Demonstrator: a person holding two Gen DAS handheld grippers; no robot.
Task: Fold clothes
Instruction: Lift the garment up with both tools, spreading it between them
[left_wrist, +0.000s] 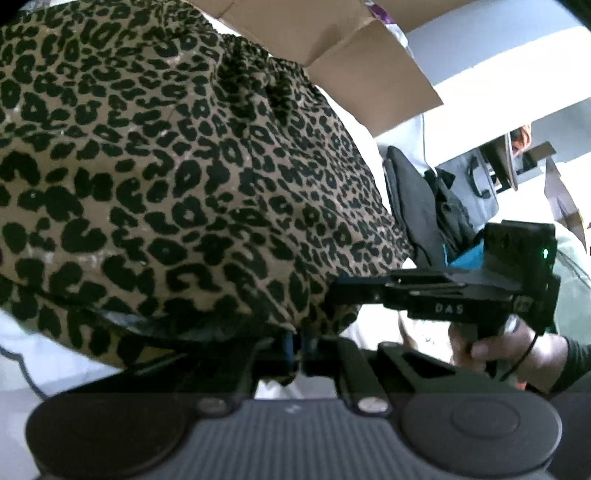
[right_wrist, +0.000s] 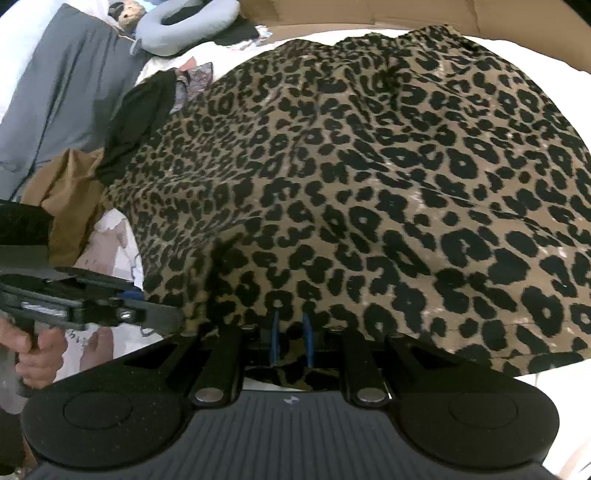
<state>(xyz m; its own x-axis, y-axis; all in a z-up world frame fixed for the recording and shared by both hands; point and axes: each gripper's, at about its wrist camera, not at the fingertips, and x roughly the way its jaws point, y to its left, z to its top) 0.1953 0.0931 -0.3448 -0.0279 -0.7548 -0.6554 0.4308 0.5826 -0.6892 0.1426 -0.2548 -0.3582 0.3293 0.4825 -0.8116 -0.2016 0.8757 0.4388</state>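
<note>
Crowding my work surface are a cardboard box (left_wrist: 343, 48), a black garment (left_wrist: 410, 206) and, seen from my right wrist only, a grey cloth (right_wrist: 62, 92), tan fabric (right_wrist: 70, 192) and a blue neck pillow (right_wrist: 184, 26). The leopard-print skirt (right_wrist: 369, 177) lies spread on the white surface (right_wrist: 546, 417), its near hem pinched in both tools: my left gripper (left_wrist: 293, 347) is closed on the edge, my right gripper (right_wrist: 291, 339) narrowly clamped on it just beside. Only the left view shows my right hand (left_wrist: 517, 350) on its handle.
</note>
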